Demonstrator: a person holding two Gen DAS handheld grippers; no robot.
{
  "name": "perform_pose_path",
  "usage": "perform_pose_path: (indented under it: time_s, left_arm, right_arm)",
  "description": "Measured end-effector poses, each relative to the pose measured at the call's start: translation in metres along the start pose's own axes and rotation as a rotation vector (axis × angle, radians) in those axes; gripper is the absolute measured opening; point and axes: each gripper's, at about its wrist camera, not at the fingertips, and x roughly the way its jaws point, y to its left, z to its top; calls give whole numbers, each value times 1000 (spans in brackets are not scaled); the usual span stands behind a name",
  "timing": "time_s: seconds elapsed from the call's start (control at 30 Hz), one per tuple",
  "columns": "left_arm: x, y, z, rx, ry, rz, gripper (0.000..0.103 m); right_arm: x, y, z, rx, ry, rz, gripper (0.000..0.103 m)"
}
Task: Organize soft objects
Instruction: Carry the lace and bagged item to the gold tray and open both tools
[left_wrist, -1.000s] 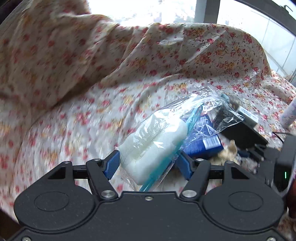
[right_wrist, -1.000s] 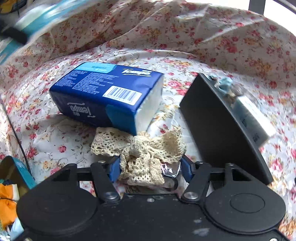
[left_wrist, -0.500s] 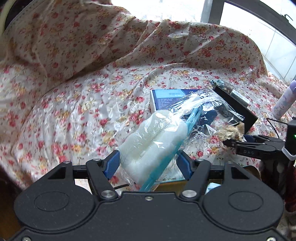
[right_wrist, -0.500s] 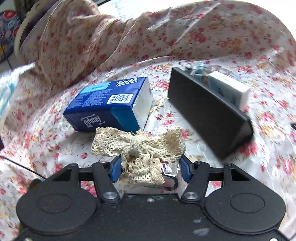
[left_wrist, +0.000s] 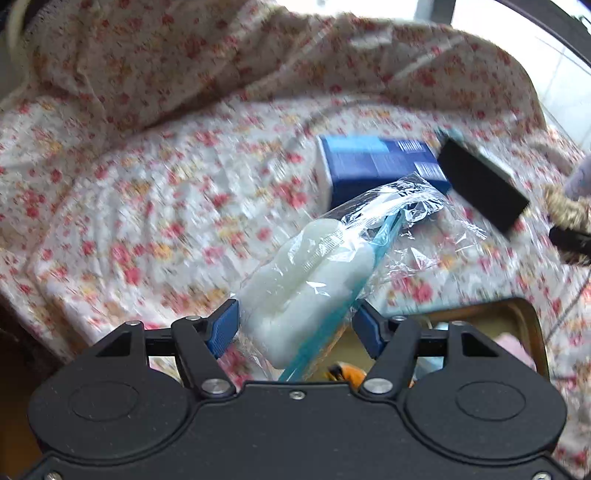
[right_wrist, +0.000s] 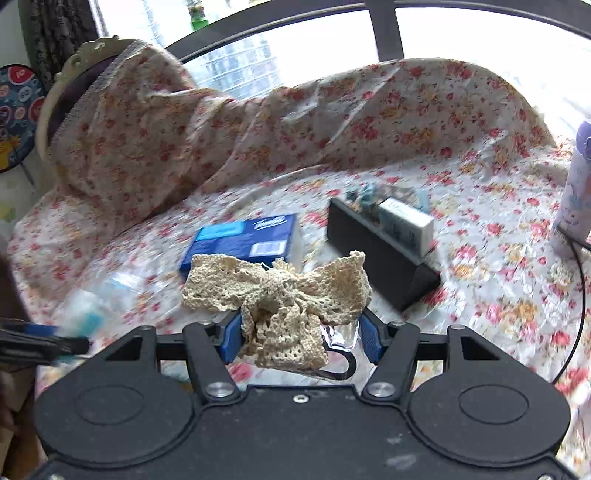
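Both pairs of jaws are closed on soft goods. The left gripper (left_wrist: 295, 328) clamps a clear plastic bag of white cotton pads (left_wrist: 310, 280), and the right gripper (right_wrist: 297, 334) pinches a cream crochet bow (right_wrist: 280, 291) at its knot.

Taking the blue tissue pack (right_wrist: 243, 240) on the floral bedsheet (right_wrist: 480, 258) as the landmark, both loads have drawn well back from it over the last second. The bow, which a second ago hung just in front of the pack and low over the sheet, now rides higher and nearer the camera's side of it. The bag has pulled away toward the near side too. In the left wrist view a yellowish tin (left_wrist: 517, 325) has come into sight beneath the left gripper, on the near side of the pack. That suggests both items are being carried to it for stowing.

Inside the tin, something orange and something pink show past the gripper body. Motion blur and the gripper hide the rest, so the contents cannot be named with confidence. Just to the right of the pack stands a black wedge-shaped holder (right_wrist: 384, 254) with a small white box (right_wrist: 406, 221) and some bluish bits tucked behind its front.
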Motion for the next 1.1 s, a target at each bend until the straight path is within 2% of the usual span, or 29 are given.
perform_pose_path:
  time_s: [0.23,0.43,0.53,0.57,0.63,0.67,0.7,1.1]
  left_arm:
    - [13,-23,-12,75,60,-56,63]
    - [23,-35,-17,126,101,-50,63]
    - [28,-41,-18,147,116,-51,66]
    - [29,-42,-19,150,122,-56,70]
    - [30,-44,-20,153,133,-60,77]
    - [30,-44,-20,153,135,-59,85]
    - [30,-43,-21,152,128,-57,86]
    - [25,-28,-19,90,116,-41,86]
  right_arm:
    - [-24,30,-26,-79,146,46,62]
    - [-36,47,-57,-163,268,62,62]
    - [-33,53,-69,-191,315,78,62]
    - [-32,55,-72,-199,328,84,62]
    - [-31,60,-77,-213,343,100,63]
    - [-31,61,-78,-216,349,109,66]
    - [-31,62,-80,-219,351,112,70]
    - [-17,62,-77,-198,365,109,76]
